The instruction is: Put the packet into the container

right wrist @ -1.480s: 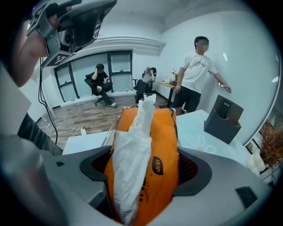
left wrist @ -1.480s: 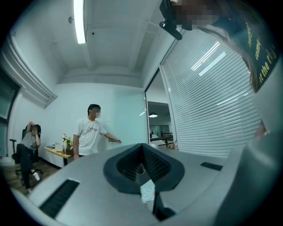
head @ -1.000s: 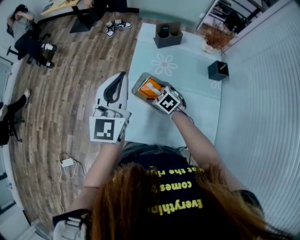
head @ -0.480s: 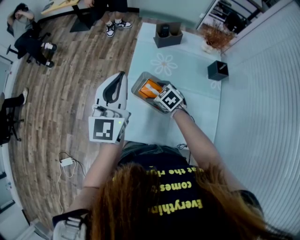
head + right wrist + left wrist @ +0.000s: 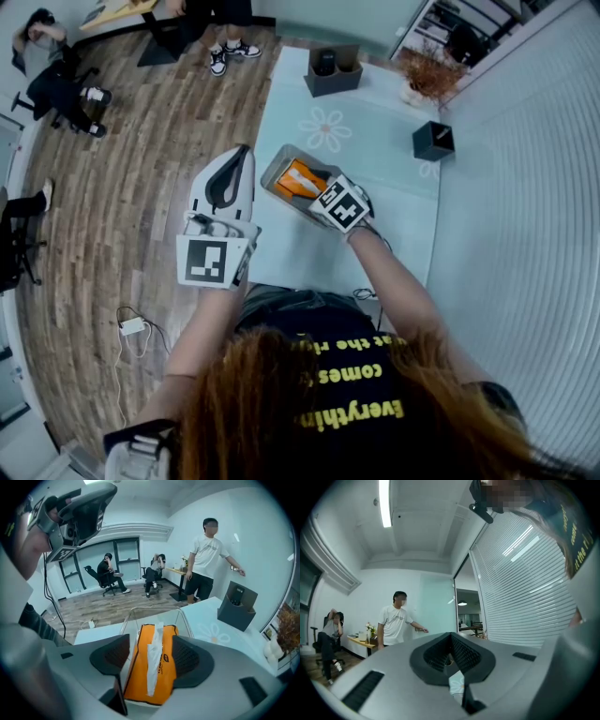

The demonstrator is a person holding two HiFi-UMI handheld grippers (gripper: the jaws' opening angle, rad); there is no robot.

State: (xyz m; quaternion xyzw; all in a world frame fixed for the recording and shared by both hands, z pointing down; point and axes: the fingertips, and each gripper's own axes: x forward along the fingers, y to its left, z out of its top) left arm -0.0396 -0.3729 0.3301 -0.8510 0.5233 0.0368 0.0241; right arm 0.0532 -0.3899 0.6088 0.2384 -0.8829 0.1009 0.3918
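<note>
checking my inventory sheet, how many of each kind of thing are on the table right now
orange packet: 1
clear container: 1
dark holder: 1
black box: 1
dried plant: 1
total: 5

One orange packet, one clear container, one dark organiser and one black box far on the desk, one dried plant, three onlookers
</note>
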